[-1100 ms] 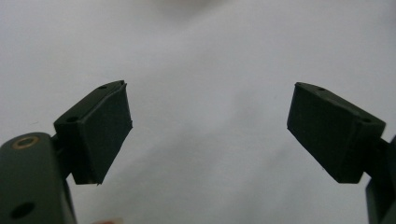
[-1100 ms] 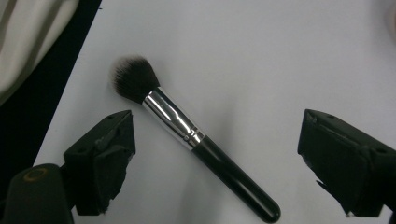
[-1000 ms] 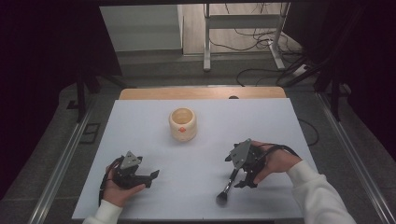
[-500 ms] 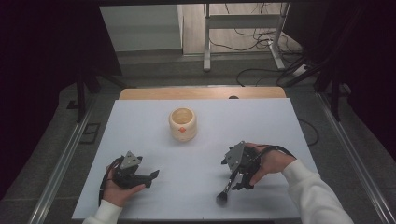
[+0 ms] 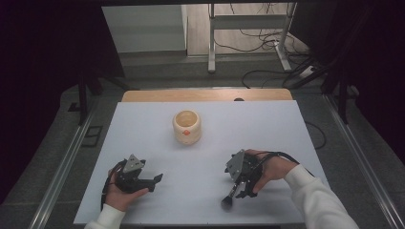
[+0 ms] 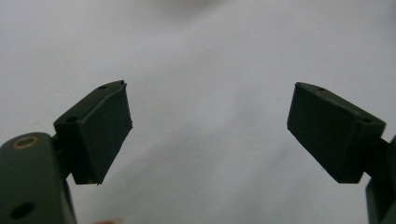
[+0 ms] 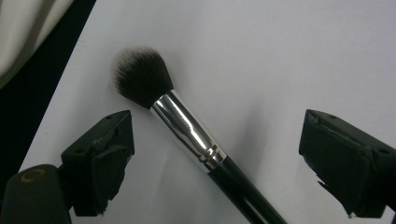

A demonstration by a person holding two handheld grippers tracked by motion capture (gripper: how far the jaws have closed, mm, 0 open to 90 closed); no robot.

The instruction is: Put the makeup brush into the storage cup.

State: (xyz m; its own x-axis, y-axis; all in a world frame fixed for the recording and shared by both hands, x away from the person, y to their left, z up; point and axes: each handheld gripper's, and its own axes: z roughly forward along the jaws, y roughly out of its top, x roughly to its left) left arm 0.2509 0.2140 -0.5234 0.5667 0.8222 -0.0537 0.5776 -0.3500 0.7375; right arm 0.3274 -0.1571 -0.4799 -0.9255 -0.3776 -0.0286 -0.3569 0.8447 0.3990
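**Brush lies between the open jaws of the right claw, on a slant**

Going from left to right in the high view: the left claw (image 5: 155, 179) rests low on the white table (image 5: 267, 129), at about 7 o'clock from the cream-coloured cup (image 5: 186, 127) that stands near the middle. In the left gripper view its two jaws stand wide apart, and between them is bare table surface. It holds nothing.

The right claw (image 5: 237, 188) is at about 5 o'clock from the cup, near the front edge of the table. Its jaws are also spread wide and they grip nothing yet. The makeup brush (image 7: 187, 135) lies flat on the table directly under this claw, so the right hand (image 5: 267, 169) is clearly the nearer one; the left claw is well apart from it.

The relation that matters is the long axis. In the right gripper view, the brush runs from about 11 o'clock, where the dark bristles are, down to about 5 o'clock, where the black handle leaves the picture. The shiny metal ferrule sits between the two jaws, somewhat nearer to the left jaw. The line between the jaws crosses the brush at an angle, not squarely. I judge that closing the jaws here would catch the ferrule or the top of the handle, but a small turn of the wrist may make the grip more square.
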